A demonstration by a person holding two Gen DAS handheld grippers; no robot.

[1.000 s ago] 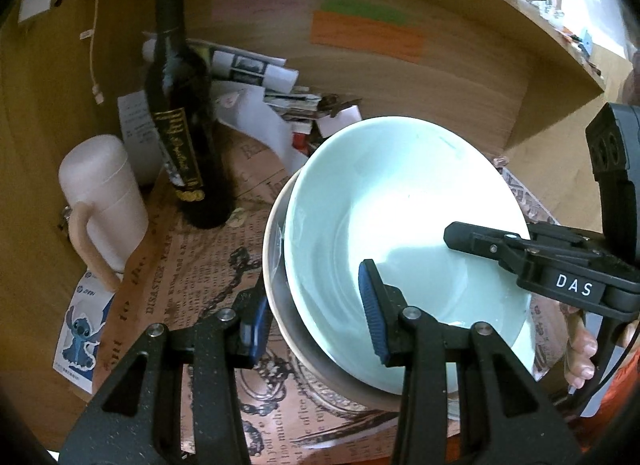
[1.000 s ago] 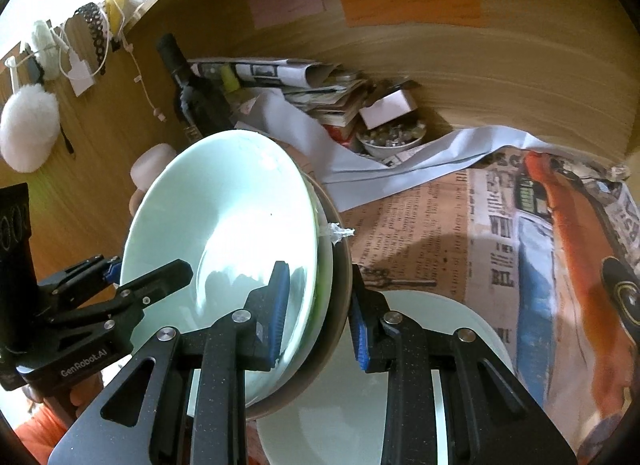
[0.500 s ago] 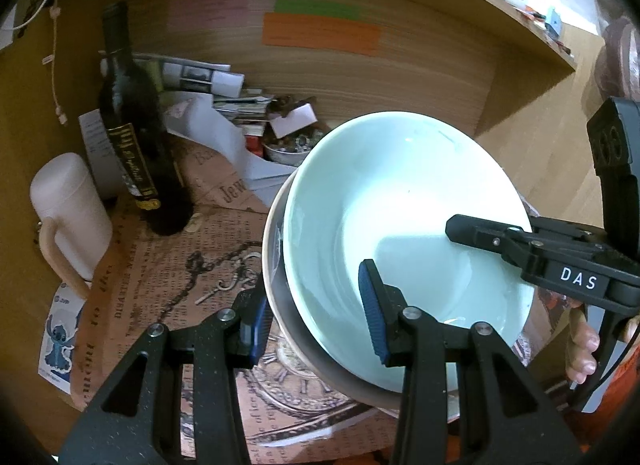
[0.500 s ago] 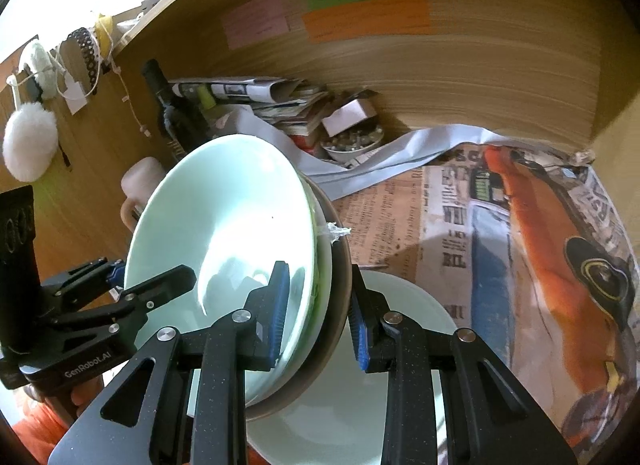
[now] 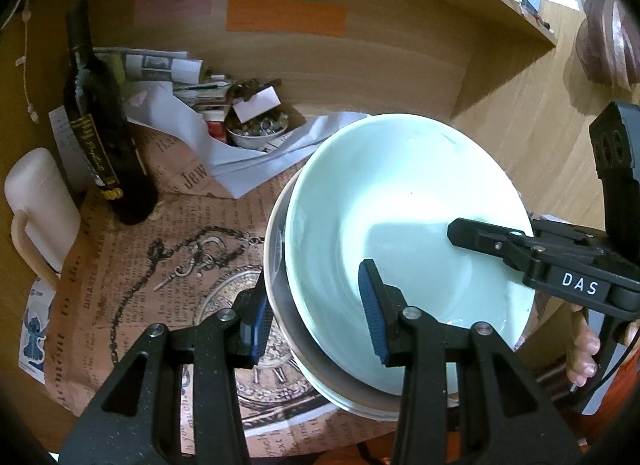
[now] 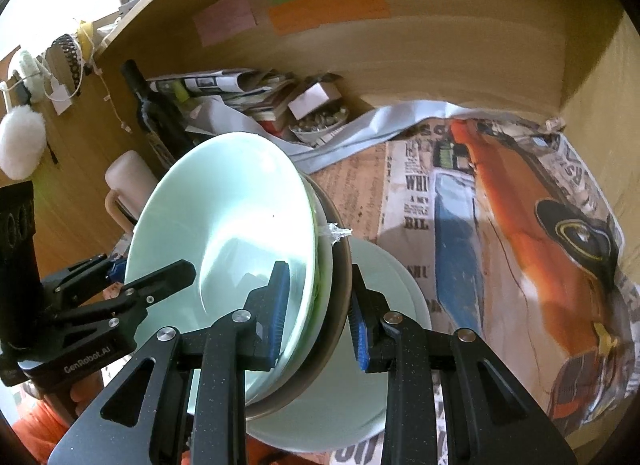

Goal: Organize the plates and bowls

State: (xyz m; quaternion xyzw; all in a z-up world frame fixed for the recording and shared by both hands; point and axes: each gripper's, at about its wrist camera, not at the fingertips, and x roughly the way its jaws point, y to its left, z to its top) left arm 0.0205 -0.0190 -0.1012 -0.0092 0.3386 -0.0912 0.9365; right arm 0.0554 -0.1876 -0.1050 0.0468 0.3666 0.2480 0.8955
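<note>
Both tongs, left (image 5: 316, 315) and right (image 6: 318, 311), still clamp the bowl stack (image 5: 400, 201), drawn back from the bottle (image 5: 100, 133).

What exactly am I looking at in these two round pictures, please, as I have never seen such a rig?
No robot here: a person holds a two-finger clamp in each hand, each with a fisheye camera looking along its fingers. The left gripper and right gripper both pinch the rim of a tilted stack: a pale green bowl nested in a brown-rimmed dish. Beneath it lies a pale green plate on newspaper lining a wooden alcove. A wine bottle, cream mug and a small bowl of trinkets stand behind.
</note>
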